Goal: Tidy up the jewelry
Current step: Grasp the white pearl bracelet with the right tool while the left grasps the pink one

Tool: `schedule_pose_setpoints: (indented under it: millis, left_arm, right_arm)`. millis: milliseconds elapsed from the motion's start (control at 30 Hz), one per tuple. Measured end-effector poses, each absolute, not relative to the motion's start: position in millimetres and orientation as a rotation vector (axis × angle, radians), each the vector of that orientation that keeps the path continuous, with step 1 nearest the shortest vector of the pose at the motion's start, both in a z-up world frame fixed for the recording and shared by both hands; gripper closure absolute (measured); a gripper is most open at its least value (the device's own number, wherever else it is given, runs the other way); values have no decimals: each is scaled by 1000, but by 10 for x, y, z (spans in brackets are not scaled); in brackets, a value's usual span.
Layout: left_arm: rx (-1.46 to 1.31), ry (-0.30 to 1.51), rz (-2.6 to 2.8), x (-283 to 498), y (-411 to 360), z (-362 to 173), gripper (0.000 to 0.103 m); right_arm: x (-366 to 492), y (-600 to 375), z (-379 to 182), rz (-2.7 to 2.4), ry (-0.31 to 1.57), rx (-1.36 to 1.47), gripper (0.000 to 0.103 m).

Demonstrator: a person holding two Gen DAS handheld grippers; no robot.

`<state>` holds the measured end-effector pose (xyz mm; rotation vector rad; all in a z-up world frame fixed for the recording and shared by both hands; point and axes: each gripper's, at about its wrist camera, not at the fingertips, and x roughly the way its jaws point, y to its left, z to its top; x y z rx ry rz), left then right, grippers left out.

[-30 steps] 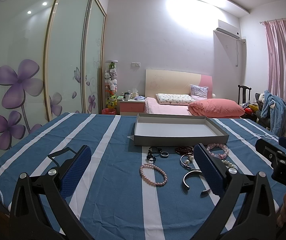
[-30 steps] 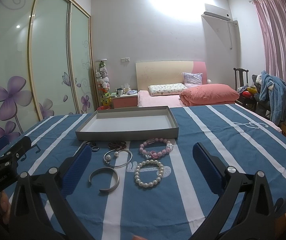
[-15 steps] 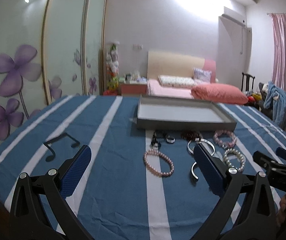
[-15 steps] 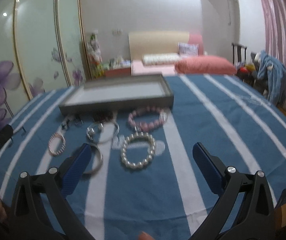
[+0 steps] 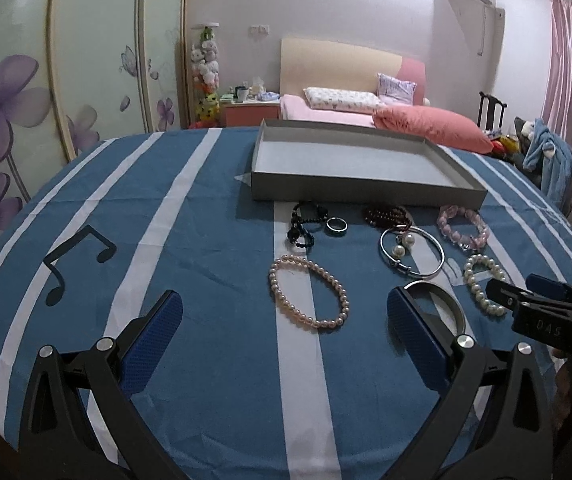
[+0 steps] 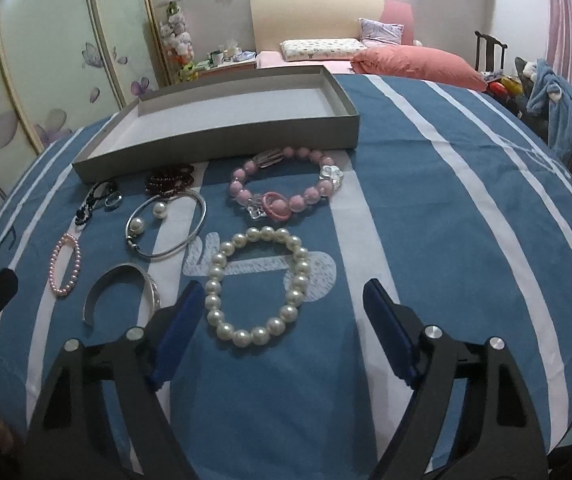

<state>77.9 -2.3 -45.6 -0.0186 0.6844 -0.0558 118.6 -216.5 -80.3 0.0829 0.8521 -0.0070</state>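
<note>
Jewelry lies loose on the blue striped worktop (image 5: 190,240), all of it just in front of the empty grey tray (image 5: 365,194), none yet inside. Going left to right in the left wrist view: a black bead strand (image 5: 303,224) with a small ring (image 5: 337,225) beside it, a pink pearl bracelet (image 5: 307,292) nearer the camera, a dark red bead bracelet (image 5: 387,215), a thin silver bangle (image 5: 411,251) with two pearls inside its loop, a silver cuff (image 5: 441,296) partly hidden behind a finger, a chunky pink bead bracelet (image 5: 463,227), and a white pearl bracelet (image 6: 258,284).

The left gripper (image 5: 286,340) has its fingers spread wide with nothing between them, hovering short of the pink pearl bracelet. The right gripper (image 6: 280,324) is closing its fingers, angled down toward the near side of the white pearl bracelet; the pads do not press on it.

Risks, as I judge them: round beads could roll out of the pads if only one bead is pinched, and the left finger sits very near the silver cuff, so it may nudge or catch that piece. A low pinch might also snag the cloth.
</note>
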Motion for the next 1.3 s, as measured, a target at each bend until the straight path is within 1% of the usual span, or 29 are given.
schedule_pose_setpoints:
  millis: [67, 133, 167, 267, 333, 367, 433, 500, 533, 600, 633, 700, 733, 800, 833, 900, 933, 1033, 1100, 1233, 1300]
  left_arm:
    - [-11, 694, -56, 824, -57, -463, 2]
    - [-8, 705, -58, 859, -55, -469, 2]
    - [-7, 712, -60, 877, -53, -471, 2]
    - [1, 723, -60, 939, -51, -477, 2]
    - [2, 736, -59, 985, -41, -488, 2]
    - [1, 742, -58, 1012, -44, -502, 2]
    - [0, 755, -54, 1050, -37, -521, 2]
    - [-4, 772, -48, 1103, -27, -549, 4]
    - [-6, 780, -43, 1122, -24, -560, 11]
    - [-24, 807, -31, 1171, 19, -599, 19]
    - [-37, 819, -28, 1195, 49, -616, 27]
    - [-68, 857, -16, 1245, 116, -674, 34]
    - [-76, 870, -15, 1257, 137, -697, 40]
    - [-69, 881, -11, 1259, 139, -716, 46]
    - [-59, 881, -23, 1252, 123, -711, 53]
    - [-30, 884, -23, 1242, 81, -713, 59]
    - [-27, 884, -27, 1238, 66, -709, 65]
    - [-28, 882, -28, 1229, 81, -709, 78]
    - [-32, 882, -31, 1226, 83, -708, 84]
    - [-24, 884, -42, 1236, 81, -707, 92]
    - [-25, 885, -47, 1244, 83, -707, 95]
  right_arm:
    - [1209, -2173, -808, -9, 855, 87, 30]
    - [1234, -2209, -819, -17, 863, 105, 40]
    - [1247, -2227, -834, -27, 870, 109, 41]
    - [1299, -2232, -859, -51, 874, 84, 51]
    - [1286, -2208, -863, -71, 867, 41, 64]
    - [1275, -2194, -861, -63, 860, 35, 67]
    - [1276, -2182, -857, -62, 856, 22, 78]
    - [1270, -2163, -857, -56, 849, 14, 83]
    - [1273, -2156, -855, -55, 847, 11, 84]
    - [1270, -2153, -849, -52, 847, 13, 84]
    - [1276, -2165, -848, -50, 848, 17, 84]
    - [1276, -2170, -842, -47, 848, 23, 84]
    - [1276, -2167, -842, -48, 848, 23, 84]
    - [1275, -2169, -840, -48, 848, 24, 84]
    - [1277, -2167, -843, -48, 848, 23, 84]
    - [1276, -2167, -841, -47, 848, 25, 84]
    - [1277, -2166, -844, -48, 848, 24, 84]
    - [1284, -2157, -846, -45, 847, 28, 84]
    - [1285, -2154, -845, -42, 847, 28, 86]
    - [1292, -2158, -843, -40, 847, 29, 90]
    - [1294, -2156, -843, -38, 847, 31, 91]
